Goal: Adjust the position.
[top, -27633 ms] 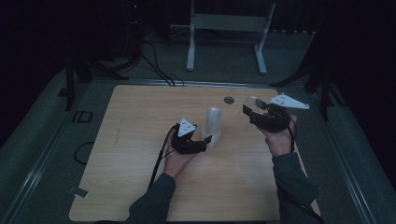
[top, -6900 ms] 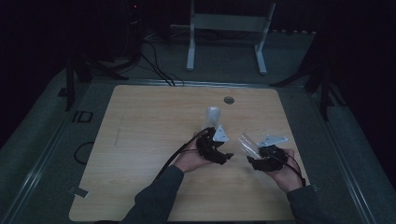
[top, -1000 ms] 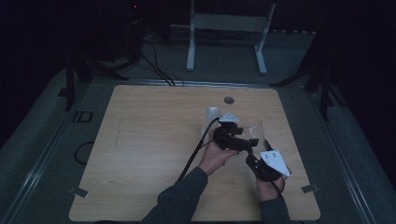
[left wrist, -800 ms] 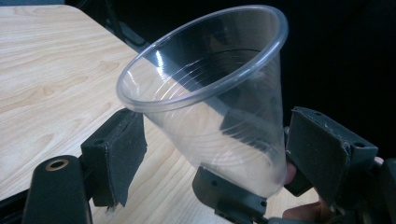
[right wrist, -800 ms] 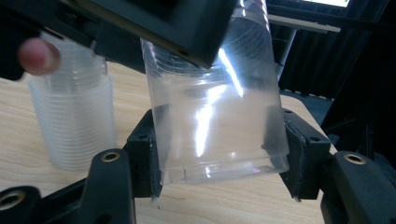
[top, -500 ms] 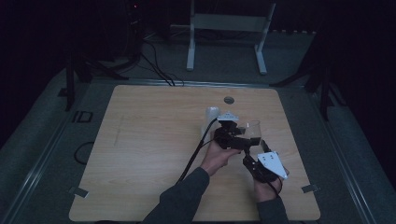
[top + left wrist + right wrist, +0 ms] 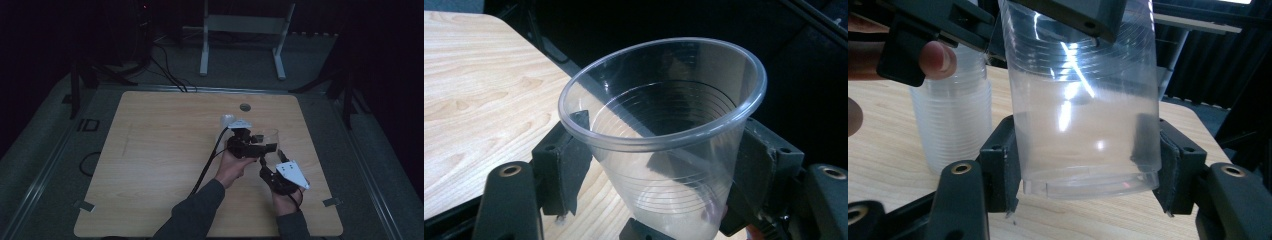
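Observation:
A clear plastic cup [image 7: 270, 135] hangs above the right half of the wooden table [image 7: 160, 150]. My left gripper [image 7: 260, 146] is shut on it, its jaws pressing both sides of the cup [image 7: 664, 130] just below the rim. My right gripper [image 7: 267, 167] comes in from nearer the person and grips the lower wall of the same cup [image 7: 1083, 110] near its base, one jaw on each side. A stack of clear cups [image 7: 227, 120] stands on the table just behind; in the right gripper view the stack [image 7: 950, 125] is at the left, beside a fingertip.
A small dark round mark [image 7: 244, 107] lies near the table's far edge. A white metal stand [image 7: 243, 35] and cables [image 7: 165, 65] are on the floor beyond it. The table's right edge [image 7: 320, 165] runs close to my right gripper.
Over the last second my right gripper edged slightly left toward the cup. The left gripper and cup have barely moved.

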Demonstrator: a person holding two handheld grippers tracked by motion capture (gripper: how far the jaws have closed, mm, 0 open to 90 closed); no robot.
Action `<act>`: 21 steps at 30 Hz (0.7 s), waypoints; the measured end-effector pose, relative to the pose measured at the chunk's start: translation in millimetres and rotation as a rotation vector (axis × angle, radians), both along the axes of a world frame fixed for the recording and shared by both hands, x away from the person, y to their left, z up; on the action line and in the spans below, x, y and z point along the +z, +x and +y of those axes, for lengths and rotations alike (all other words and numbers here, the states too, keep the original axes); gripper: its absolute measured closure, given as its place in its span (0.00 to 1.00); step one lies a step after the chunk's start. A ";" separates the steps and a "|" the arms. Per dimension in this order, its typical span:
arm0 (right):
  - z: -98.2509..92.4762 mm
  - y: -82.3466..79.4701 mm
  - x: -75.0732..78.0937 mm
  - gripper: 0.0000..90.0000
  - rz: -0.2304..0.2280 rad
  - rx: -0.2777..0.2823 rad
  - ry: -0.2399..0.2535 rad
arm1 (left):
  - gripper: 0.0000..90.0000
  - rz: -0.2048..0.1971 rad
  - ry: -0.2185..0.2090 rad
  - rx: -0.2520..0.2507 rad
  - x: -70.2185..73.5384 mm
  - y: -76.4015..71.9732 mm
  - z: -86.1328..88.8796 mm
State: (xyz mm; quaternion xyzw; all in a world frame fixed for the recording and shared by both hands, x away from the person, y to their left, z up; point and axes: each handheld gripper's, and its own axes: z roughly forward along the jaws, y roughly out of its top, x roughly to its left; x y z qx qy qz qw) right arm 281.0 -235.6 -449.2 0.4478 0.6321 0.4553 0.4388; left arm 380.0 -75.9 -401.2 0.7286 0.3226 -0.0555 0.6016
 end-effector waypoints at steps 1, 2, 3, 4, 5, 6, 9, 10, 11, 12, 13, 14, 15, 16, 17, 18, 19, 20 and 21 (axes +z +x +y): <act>-0.3 0.1 0.2 0.43 0.002 0.004 0.002 | 0.34 -0.002 0.000 0.001 0.0 -0.3 0.3; -0.4 0.0 0.2 0.43 0.003 0.008 0.002 | 0.34 -0.008 0.002 0.002 0.0 -0.4 0.5; -0.4 0.2 0.4 0.43 0.006 0.012 0.001 | 0.34 -0.011 0.005 0.003 0.4 -0.9 0.6; -0.4 0.5 0.5 0.43 0.010 0.016 0.001 | 0.34 -0.016 0.008 0.004 0.6 -1.3 0.7; -0.4 0.8 0.6 0.43 0.013 0.020 0.000 | 0.35 -0.023 0.013 0.005 0.8 -1.5 1.0; -0.5 1.0 0.6 0.43 0.017 0.026 0.000 | 0.35 -0.027 0.015 0.007 1.2 -1.8 1.0; -0.8 2.2 0.3 0.41 0.029 0.041 -0.006 | 0.36 -0.043 0.016 0.021 2.8 -2.5 2.7; -1.1 2.2 0.1 0.41 0.033 0.044 -0.007 | 0.36 -0.045 0.014 0.021 3.0 -2.5 3.1; -1.3 2.3 0.1 0.41 0.036 0.049 -0.006 | 0.36 -0.051 0.018 0.027 3.5 -2.8 3.4; -1.4 2.4 0.1 0.40 0.038 0.052 -0.007 | 0.36 -0.057 0.026 0.031 3.9 -3.2 3.8; -1.5 2.3 0.3 0.40 0.040 0.055 -0.005 | 0.36 -0.064 0.032 0.033 4.1 -3.5 4.0; -1.6 2.3 0.6 0.39 0.042 0.058 -0.004 | 0.36 -0.074 0.039 0.040 4.5 -4.3 3.9; -1.7 2.3 1.1 0.39 0.044 0.063 -0.006 | 0.36 -0.084 0.047 0.043 4.9 -4.9 3.9; -1.9 2.1 1.5 0.38 0.044 0.065 -0.006 | 0.36 -0.095 0.057 0.048 5.3 -5.8 3.7; -2.3 2.1 2.1 0.38 0.046 0.073 -0.007 | 0.36 -0.110 0.067 0.052 5.8 -6.7 3.4; -2.7 2.0 2.9 0.38 0.051 0.080 -0.005 | 0.36 -0.120 0.075 0.055 6.2 -7.4 3.1; -3.1 2.1 3.3 0.37 0.052 0.083 -0.003 | 0.36 -0.134 0.088 0.062 6.6 -8.4 2.7; -3.9 2.2 4.0 0.37 0.058 0.089 0.002 | 0.36 -0.147 0.100 0.063 6.9 -9.2 2.2; -4.8 2.7 4.7 0.37 0.062 0.094 0.006 | 0.36 -0.160 0.112 0.068 7.1 -10.5 1.6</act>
